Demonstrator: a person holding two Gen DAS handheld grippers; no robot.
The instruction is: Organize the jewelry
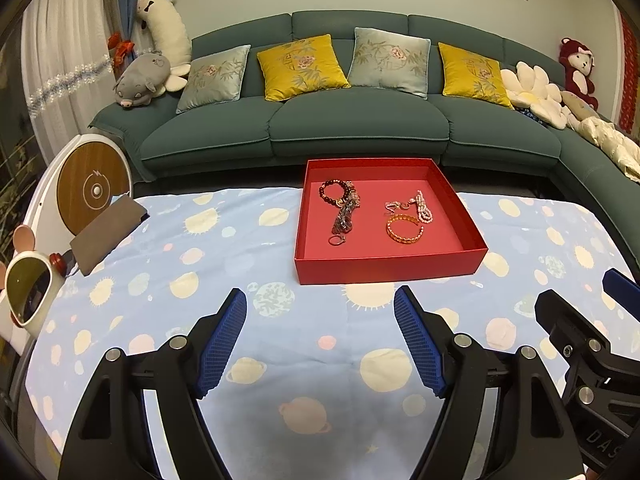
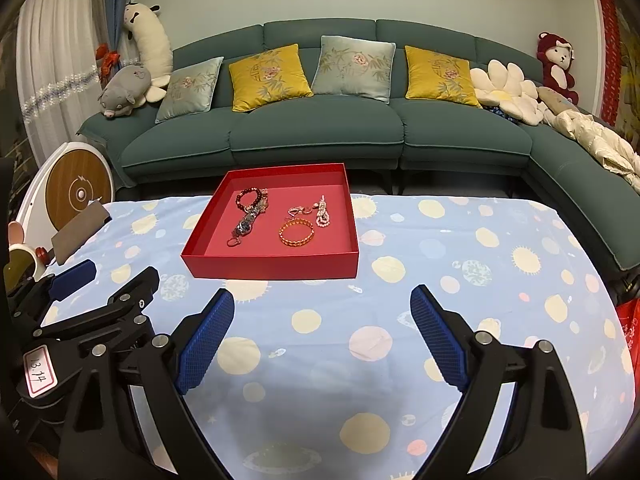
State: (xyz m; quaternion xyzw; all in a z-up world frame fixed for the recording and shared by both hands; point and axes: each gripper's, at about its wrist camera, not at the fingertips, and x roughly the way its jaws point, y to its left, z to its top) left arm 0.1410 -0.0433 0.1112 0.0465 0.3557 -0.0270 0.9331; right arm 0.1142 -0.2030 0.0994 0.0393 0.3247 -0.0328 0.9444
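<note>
- My left claw (image 1: 320,304) and right claw (image 2: 322,300) are spread wide, holding nothing.
- The red box (image 2: 276,267) (bracelets inside) sits on the desk (image 2: 480,280).

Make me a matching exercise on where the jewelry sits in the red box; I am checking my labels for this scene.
Things:
1. dark round-bead bracelet
2. orange open bangle
3. pale pearl strand
4. small metal ring

Places in the shallow red cardboard box:
A. near left, at the end of the watch-like chain
B. far left corner area
C. right of the small pink trinkets, far right of the group
D. near right, in front of the pink trinkets

Pairs: 1-B, 2-D, 3-C, 4-A
</note>
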